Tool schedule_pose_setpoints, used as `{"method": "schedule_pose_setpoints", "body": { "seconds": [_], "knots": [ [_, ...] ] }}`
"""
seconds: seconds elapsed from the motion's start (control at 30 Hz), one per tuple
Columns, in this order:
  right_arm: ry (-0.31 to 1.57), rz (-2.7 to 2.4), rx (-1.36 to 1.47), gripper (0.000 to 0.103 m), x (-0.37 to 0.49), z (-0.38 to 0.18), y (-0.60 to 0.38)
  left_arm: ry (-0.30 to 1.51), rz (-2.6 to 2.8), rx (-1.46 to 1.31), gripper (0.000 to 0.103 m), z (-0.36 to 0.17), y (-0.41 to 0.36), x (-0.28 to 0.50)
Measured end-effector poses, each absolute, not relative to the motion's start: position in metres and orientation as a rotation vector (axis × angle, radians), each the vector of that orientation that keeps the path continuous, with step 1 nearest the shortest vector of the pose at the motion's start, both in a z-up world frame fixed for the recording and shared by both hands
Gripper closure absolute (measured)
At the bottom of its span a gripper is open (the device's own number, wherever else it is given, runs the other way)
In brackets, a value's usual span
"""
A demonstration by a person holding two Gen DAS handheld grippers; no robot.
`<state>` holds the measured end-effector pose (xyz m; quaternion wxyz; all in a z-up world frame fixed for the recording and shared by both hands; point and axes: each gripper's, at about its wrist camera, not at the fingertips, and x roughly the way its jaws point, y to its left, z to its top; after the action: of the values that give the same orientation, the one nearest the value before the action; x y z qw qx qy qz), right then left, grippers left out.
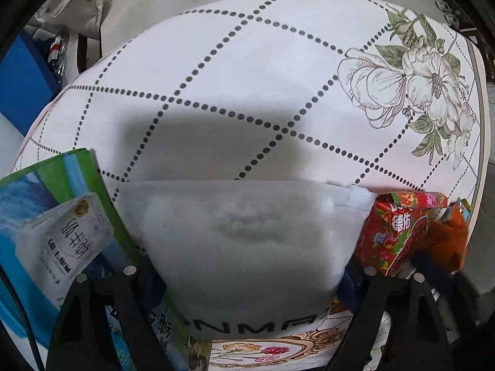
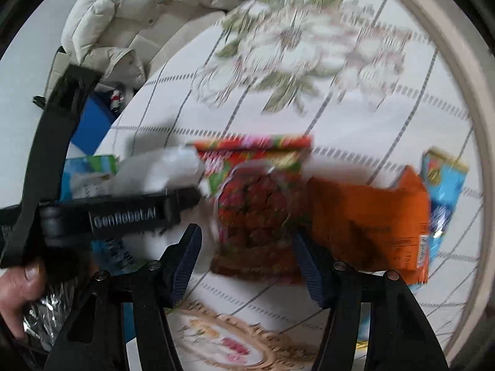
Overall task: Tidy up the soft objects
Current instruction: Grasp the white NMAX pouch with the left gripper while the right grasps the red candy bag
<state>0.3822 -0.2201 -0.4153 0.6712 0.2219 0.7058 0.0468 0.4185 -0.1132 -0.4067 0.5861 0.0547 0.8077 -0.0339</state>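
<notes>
Gripping the white pouch [image 1: 244, 241], left hand-held gripper [image 1: 247, 278]; right hand-held gripper [image 2: 247, 244] spread around red packet [image 2: 256, 198].

White soft pouch [image 1: 247, 241] lies flat beside red floral packet [image 1: 393, 232].

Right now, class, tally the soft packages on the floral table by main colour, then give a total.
White: 2, the pouch and the small packet
Red floral: 1
Orange: 1
Blue: 1
Green-and-blue: 1
Total: 6

White soft pack [image 1: 247, 247] between left gripper [image 1: 247, 281] jaws, on patterned table [image 1: 247, 71].
</notes>
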Motion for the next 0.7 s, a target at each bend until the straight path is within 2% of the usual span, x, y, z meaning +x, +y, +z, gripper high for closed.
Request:
{"method": "schedule_pose_setpoints", "body": {
  "seconds": [0.27,0.33,0.37,0.6,0.7],
  "knots": [
    [1.639,0.100,0.409,0.039,0.398,-0.436,-0.199,1.883,-0.081,0.126,0.017,-0.417,-0.111,0.416],
    [1.647,0.087,0.330,0.050,0.396,-0.437,-0.187,1.887,-0.077,0.128,0.017,-0.418,-0.109,0.427],
    [1.654,0.087,0.318,0.051,0.397,-0.436,-0.186,1.884,-0.075,0.131,0.018,-0.416,-0.106,0.427],
    [1.765,0.092,0.202,0.054,0.326,-0.443,-0.194,1.878,-0.116,0.196,0.021,-0.413,-0.123,0.371],
    [1.798,0.078,0.210,0.053,0.299,-0.448,-0.199,1.873,-0.130,0.208,0.018,-0.421,-0.130,0.343]
  ]
}}
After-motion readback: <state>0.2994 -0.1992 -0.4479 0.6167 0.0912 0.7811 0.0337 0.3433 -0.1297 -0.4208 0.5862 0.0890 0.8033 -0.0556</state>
